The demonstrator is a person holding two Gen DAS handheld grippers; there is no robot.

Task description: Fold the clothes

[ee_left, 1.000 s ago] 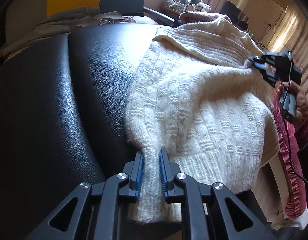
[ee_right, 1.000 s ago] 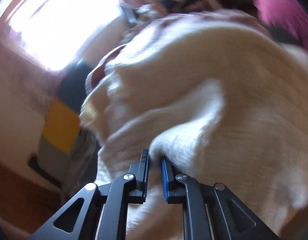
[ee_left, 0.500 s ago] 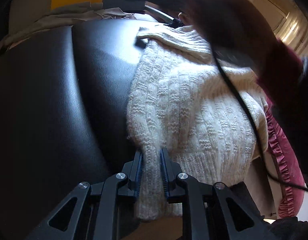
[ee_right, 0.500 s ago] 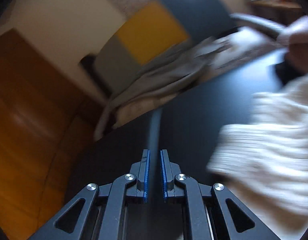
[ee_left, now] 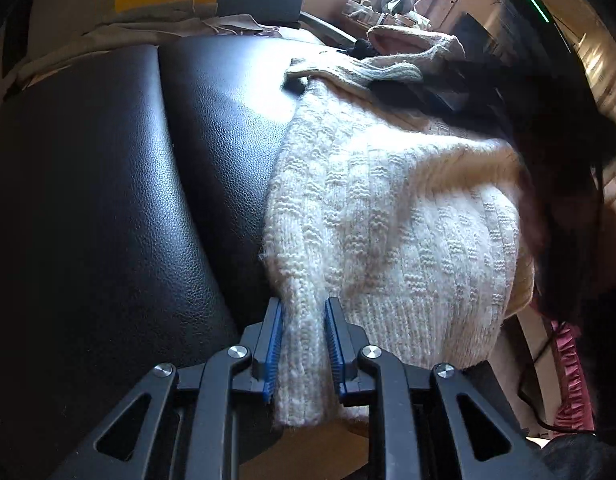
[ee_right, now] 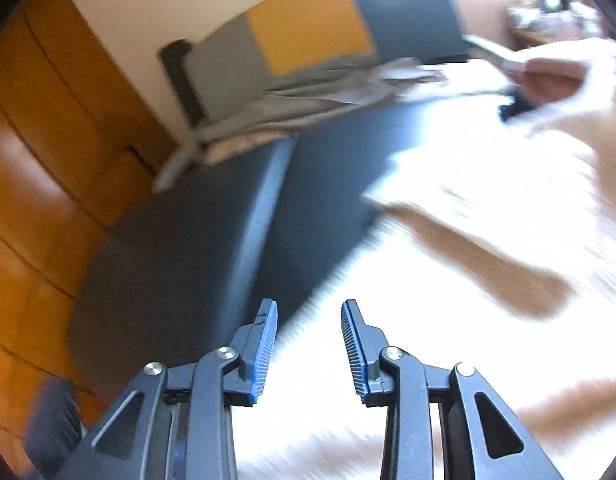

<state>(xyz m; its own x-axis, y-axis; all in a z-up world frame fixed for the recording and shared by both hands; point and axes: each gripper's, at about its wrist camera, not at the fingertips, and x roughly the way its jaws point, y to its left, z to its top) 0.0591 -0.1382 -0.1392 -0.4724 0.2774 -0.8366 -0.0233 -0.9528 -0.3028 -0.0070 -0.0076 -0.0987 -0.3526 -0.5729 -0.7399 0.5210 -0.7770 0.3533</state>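
A cream knitted sweater (ee_left: 388, 216) lies on a black leather seat (ee_left: 107, 184), partly folded over on itself. My left gripper (ee_left: 303, 312) is shut on the sweater's near hem corner. In the right wrist view the sweater (ee_right: 468, 280) is bright and blurred, filling the right side. My right gripper (ee_right: 310, 312) is open and empty, above the sweater's left edge where it meets the black seat (ee_right: 227, 216).
Beige cloth (ee_left: 119, 32) lies crumpled at the back of the seat below grey, yellow and dark cushions (ee_right: 308, 24). A wooden panel (ee_right: 39, 152) stands at the left. A dark arm and cable (ee_left: 548, 152) cross the sweater's right side. Pink ruffled fabric (ee_left: 572, 376) hangs at right.
My right gripper let go of the sweater fold, swung to the left side and has opened. My left gripper keeps its hold on the hem.
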